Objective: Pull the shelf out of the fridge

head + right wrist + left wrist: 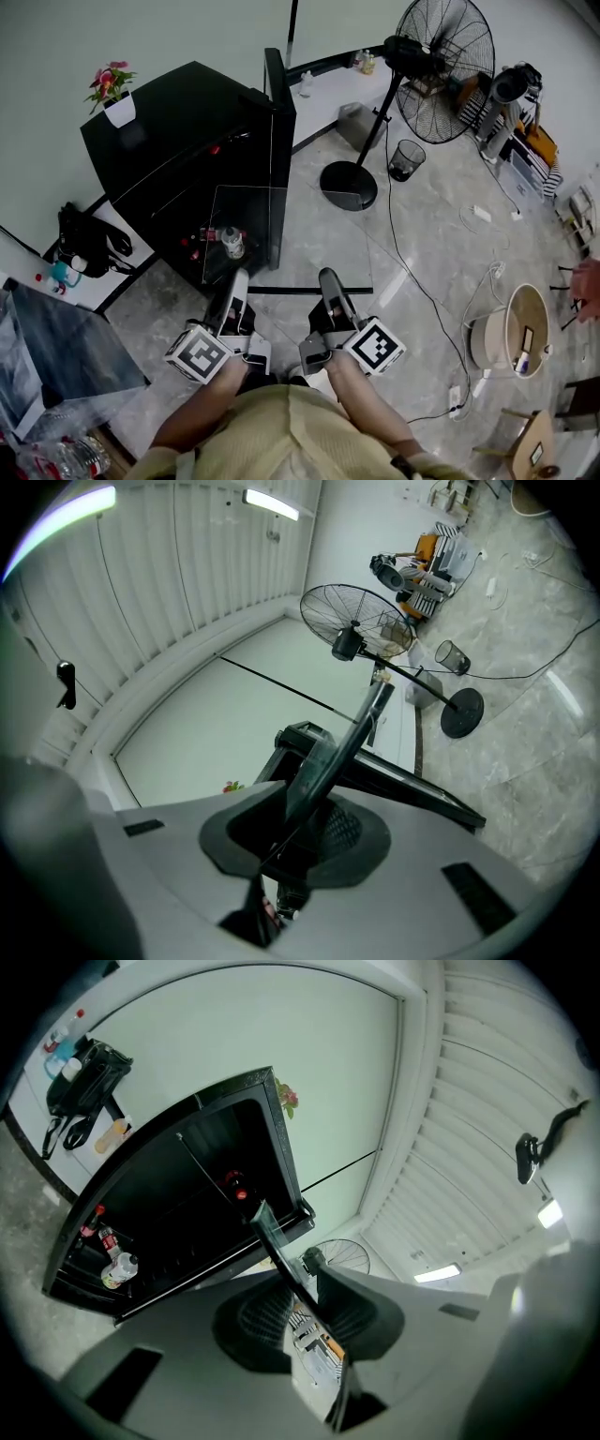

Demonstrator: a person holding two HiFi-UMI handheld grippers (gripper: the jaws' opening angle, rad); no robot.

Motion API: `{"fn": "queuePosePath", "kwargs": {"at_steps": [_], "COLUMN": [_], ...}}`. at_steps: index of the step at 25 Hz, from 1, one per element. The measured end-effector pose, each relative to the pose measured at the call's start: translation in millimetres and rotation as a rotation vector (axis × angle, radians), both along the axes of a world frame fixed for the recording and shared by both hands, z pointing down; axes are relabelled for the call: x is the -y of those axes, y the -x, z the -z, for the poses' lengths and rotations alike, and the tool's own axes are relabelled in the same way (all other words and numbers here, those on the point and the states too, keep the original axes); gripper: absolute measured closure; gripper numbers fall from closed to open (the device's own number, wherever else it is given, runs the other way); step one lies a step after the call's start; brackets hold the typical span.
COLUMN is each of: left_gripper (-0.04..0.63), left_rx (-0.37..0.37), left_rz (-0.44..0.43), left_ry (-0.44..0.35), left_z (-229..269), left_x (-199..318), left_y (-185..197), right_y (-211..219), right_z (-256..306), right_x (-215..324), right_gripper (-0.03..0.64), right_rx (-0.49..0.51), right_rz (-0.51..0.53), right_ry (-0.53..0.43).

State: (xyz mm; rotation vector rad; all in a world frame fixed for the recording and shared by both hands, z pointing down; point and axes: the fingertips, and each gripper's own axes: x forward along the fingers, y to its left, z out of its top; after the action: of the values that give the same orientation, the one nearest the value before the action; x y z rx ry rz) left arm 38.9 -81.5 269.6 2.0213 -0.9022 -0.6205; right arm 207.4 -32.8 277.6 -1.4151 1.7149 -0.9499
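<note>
The glass shelf (300, 290) hangs roughly level over the floor (422, 225) at twelve o'clock from the person, its far edge toward the open black fridge (178, 131) at eleven o'clock, though I cannot tell if it is fully clear. The left gripper (238, 281) and right gripper (330, 279) each have their jaws nipped narrowly on its near rim. It looks stiff, slick, weighty and breakable, so I'd keep both holds on that framed front edge.
</note>
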Motion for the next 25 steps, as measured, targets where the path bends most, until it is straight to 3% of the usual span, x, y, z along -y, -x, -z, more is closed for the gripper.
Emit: {"fn": "queuePosePath", "kwargs": {"at_steps": [25], "left_gripper": [0.518], "left_rx": [-0.003], "left_rz": [-0.011], "left_ry": [0.01], "left_z": [-9.1], "left_x": [9.8], "left_y": [1.6], "right_y": [3.0], "right_z": [-8.7], "right_x": [8.0], "right_gripper": [0.532], "right_rx": [-0.003], "right_rz": [-0.002], "right_ry": [0.012]}}
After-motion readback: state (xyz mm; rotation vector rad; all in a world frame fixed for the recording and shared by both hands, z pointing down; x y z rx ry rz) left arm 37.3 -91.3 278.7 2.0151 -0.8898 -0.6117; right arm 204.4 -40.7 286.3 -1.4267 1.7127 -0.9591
